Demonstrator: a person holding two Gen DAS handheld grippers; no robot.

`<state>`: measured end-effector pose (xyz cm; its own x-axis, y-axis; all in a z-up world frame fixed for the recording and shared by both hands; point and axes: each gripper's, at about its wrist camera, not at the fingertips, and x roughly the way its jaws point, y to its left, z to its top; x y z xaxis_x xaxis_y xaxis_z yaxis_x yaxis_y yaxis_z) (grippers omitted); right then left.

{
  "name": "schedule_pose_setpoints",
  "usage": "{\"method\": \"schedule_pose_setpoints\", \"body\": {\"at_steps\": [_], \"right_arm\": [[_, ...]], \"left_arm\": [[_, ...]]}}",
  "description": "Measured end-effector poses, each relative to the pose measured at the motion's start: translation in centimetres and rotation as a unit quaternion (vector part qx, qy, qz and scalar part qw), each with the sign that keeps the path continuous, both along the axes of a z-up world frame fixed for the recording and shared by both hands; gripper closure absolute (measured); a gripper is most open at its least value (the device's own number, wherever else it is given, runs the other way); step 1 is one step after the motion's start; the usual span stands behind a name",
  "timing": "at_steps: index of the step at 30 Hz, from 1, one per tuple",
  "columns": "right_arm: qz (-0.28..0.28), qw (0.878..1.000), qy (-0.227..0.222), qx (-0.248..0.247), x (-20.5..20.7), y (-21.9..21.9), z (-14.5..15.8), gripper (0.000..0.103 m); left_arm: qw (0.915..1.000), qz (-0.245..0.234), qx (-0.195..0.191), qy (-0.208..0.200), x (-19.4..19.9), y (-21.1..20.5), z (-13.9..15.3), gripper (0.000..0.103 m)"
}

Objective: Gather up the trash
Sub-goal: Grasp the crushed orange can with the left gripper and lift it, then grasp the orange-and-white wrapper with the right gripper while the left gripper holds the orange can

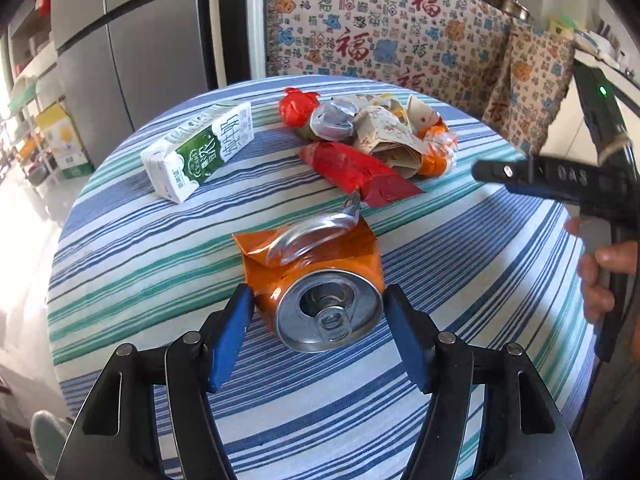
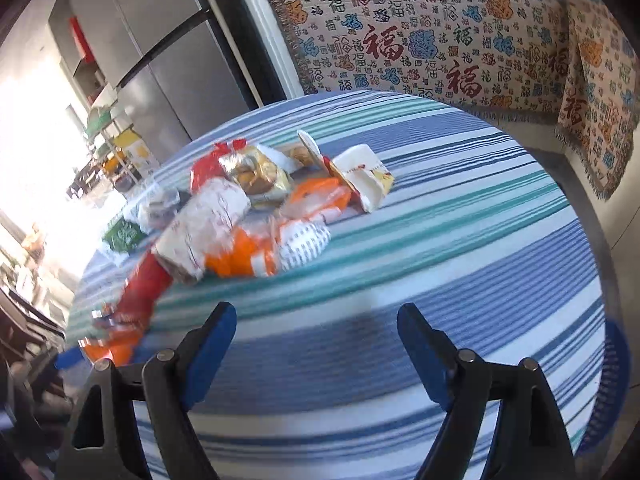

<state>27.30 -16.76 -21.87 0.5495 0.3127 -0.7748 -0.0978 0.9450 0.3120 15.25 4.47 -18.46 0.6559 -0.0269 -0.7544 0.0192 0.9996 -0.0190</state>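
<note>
A crushed orange can (image 1: 320,288) lies on the striped tablecloth (image 1: 460,280), its silver lid facing me. My left gripper (image 1: 318,320) is open, its blue pads on either side of the can without pressing it. A green and white milk carton (image 1: 200,152) lies at the back left. A pile of wrappers (image 1: 372,140) sits behind the can. My right gripper (image 2: 316,332) is open and empty above bare cloth, with the wrapper pile (image 2: 248,216) ahead of it. It also shows at the right of the left wrist view (image 1: 492,170). The can (image 2: 112,340) shows blurred at the left.
The round table's edge (image 2: 592,240) curves close on the right. A patterned throw (image 1: 392,32) covers a sofa behind the table. A grey fridge (image 1: 132,40) stands at the back left, with shelves (image 1: 44,140) beside it.
</note>
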Motion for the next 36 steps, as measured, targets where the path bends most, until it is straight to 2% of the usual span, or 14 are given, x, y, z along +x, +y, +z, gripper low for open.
{"method": "schedule_pose_setpoints", "body": {"at_steps": [3, 6, 8, 10, 11, 12, 15, 17, 22, 25, 28, 31, 34, 36], "right_arm": [[-0.067, 0.997, 0.021, 0.031, 2.9, 0.5, -0.5, 0.018], [-0.074, 0.995, 0.065, 0.027, 5.2, 1.5, -2.1, 0.019], [-0.037, 0.997, 0.066, -0.02, 5.6, 2.8, -1.7, 0.019], [0.02, 0.996, 0.073, -0.053, 5.2, 3.8, -1.6, 0.028], [0.042, 0.994, 0.073, -0.071, 4.8, 3.9, -1.3, 0.028], [0.058, 0.991, 0.075, -0.094, 4.5, 3.8, -0.8, 0.028], [0.094, 0.979, 0.082, -0.164, 3.1, 2.7, 0.4, 0.036], [0.103, 0.973, 0.087, -0.186, 2.1, 1.3, 0.8, 0.036], [0.072, 0.984, 0.059, -0.151, -1.1, -2.9, 1.6, 0.034], [0.059, 0.99, 0.044, -0.118, -3.3, -3.8, 0.7, 0.034], [0.063, 0.992, 0.024, -0.105, -5.6, -3.7, -0.4, 0.034], [0.07, 0.991, 0.009, -0.113, -6.6, -3.1, -1.0, 0.032], [0.084, 0.989, 0.006, -0.125, -6.6, -2.5, -1.1, 0.027], [0.088, 0.987, -0.001, -0.132, -6.6, -2.4, -1.2, 0.027]], "left_arm": [[1.0, 0.001, -0.005, 0.002, -0.1, 0.1, -0.1, 0.035], [1.0, 0.001, -0.007, 0.003, -0.1, 0.2, 0.0, 0.035], [0.9999, 0.001, -0.011, 0.006, -0.1, 0.3, -0.1, 0.034], [0.9998, 0.0, -0.015, 0.012, 0.0, 0.5, 0.0, 0.034], [0.9997, 0.0, -0.019, 0.015, 0.1, 0.6, 0.0, 0.034], [0.9996, 0.0, -0.023, 0.02, 0.1, 0.7, 0.0, 0.034], [0.9989, -0.004, -0.035, 0.03, -0.1, 0.9, 0.2, 0.034], [0.9985, -0.007, -0.04, 0.037, -0.2, 1.0, 0.3, 0.034], [0.9973, -0.006, -0.036, 0.064, -0.7, 1.4, 0.1, 0.033], [0.9965, 0.006, -0.033, 0.076, -1.3, 2.1, -0.2, 0.028], [0.9952, 0.02, -0.048, 0.083, -2.0, 3.2, -0.5, 0.024], [0.9939, 0.022, -0.074, 0.078, -2.6, 4.2, -0.4, 0.014], [0.995, 0.011, -0.079, 0.059, -2.4, 4.0, 0.1, 0.007], [0.9947, -0.001, -0.09, 0.048, -2.2, 3.7, 0.4, 0.005]]}}
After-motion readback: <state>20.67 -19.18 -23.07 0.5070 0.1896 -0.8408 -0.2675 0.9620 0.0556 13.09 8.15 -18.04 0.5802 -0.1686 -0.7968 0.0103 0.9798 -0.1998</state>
